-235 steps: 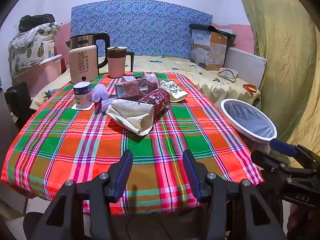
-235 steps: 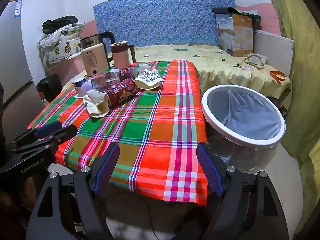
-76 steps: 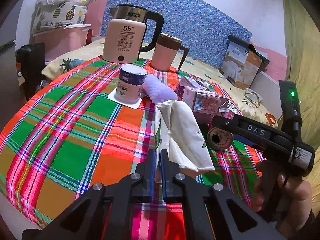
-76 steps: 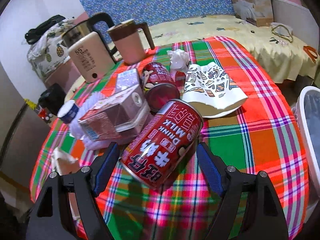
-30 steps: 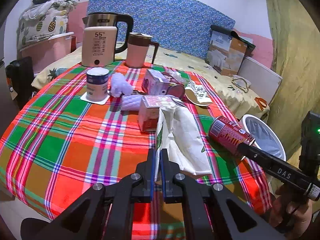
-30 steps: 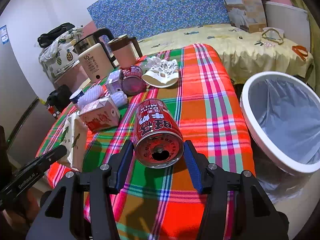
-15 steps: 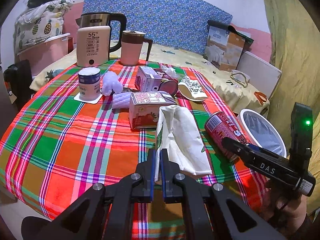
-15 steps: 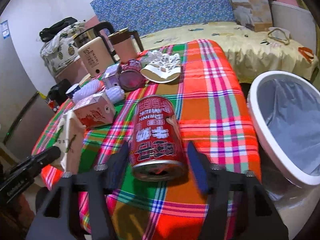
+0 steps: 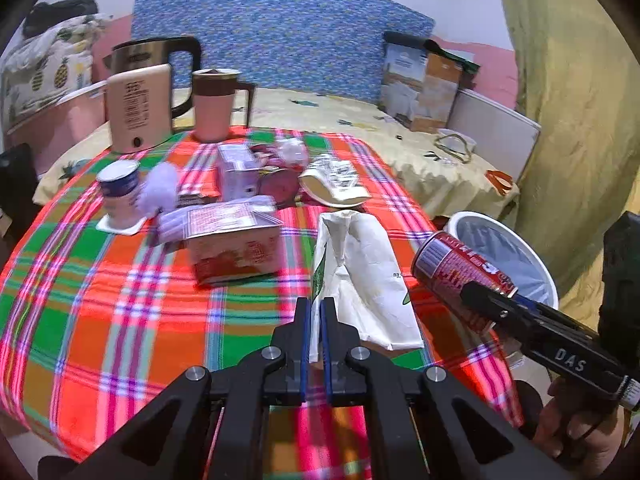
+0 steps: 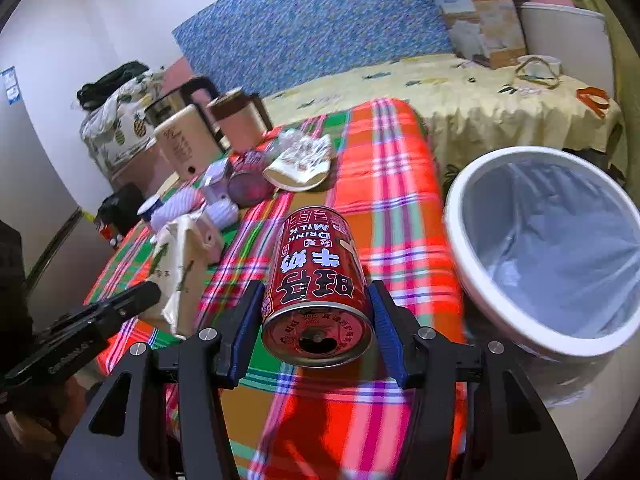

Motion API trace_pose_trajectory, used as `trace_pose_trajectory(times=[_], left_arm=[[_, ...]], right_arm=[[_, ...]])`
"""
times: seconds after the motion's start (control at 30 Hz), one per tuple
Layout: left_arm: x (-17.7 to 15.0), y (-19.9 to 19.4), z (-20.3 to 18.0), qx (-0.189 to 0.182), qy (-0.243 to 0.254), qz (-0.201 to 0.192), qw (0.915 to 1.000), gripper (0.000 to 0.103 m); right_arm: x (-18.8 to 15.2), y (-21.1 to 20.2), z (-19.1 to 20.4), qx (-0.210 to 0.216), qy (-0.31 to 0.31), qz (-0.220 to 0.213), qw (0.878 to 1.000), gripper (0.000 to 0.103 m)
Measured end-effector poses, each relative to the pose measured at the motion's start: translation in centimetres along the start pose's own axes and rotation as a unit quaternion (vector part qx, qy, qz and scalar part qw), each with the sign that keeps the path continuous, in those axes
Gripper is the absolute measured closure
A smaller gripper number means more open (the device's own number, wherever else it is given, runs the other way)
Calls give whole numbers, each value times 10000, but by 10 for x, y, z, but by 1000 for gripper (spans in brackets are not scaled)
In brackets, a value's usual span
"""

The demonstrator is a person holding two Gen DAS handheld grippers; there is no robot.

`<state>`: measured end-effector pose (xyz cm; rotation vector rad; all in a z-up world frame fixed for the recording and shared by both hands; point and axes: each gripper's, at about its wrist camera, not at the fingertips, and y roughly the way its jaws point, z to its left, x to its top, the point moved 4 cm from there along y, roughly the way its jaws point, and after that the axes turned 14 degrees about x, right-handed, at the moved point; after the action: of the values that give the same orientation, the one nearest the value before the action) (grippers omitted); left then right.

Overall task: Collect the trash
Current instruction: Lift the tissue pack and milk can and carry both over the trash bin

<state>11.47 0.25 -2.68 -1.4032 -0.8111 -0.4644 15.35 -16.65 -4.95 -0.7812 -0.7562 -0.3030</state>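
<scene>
Left wrist view: the left claw (image 9: 315, 322) was clamped shut on the near edge of the white paper bag (image 9: 362, 276), same pinch as a second before. The bag hung off the checked surface (image 9: 92, 300), carried along with the claw. Against the trash bin (image 9: 516, 256) the change was clear: a second earlier the bin was a small ring far right of the bag, now it sat closer, just right of the bag. The red can (image 9: 460, 268) was held in the right claw (image 9: 486, 300), lifted, its top end overlapping the bin rim in this view. The carton (image 9: 234, 246), kettle (image 9: 138, 106), mug (image 9: 214, 106) and small tub (image 9: 120, 190) were left of the bin on the surface, untouched and blurred.

Right wrist view: the right claw (image 10: 318, 332) gripped the red can (image 10: 318, 280) across its sides, pads pressing both flanks, open end facing the camera. The can had tipped from level to pointing more upward. The trash bin (image 10: 460, 240) was just right of the can, larger in frame than a second ago, liner visible, nothing seen inside. The paper bag (image 10: 180, 268) and left claw (image 10: 132, 304) were well left of the bin.

Meaning: both pieces of trash were off the surface and heading to the bin; release had not yet happened. Likely the can would go first, it being nearer the bin.
</scene>
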Motion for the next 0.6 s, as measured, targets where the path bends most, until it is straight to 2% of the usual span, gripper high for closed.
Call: trace_pose_trajectory(times=[0.23,0.6], left_arm=[[18,5,-47,-339,363,-87,9987,98],[36,22,-136,-942,952,-85,9910,98]], right_arm=[[14,-36,-28,-433,133,-392,9982,48],[10,-70,-76,-1187,557,-588,9896,48]])
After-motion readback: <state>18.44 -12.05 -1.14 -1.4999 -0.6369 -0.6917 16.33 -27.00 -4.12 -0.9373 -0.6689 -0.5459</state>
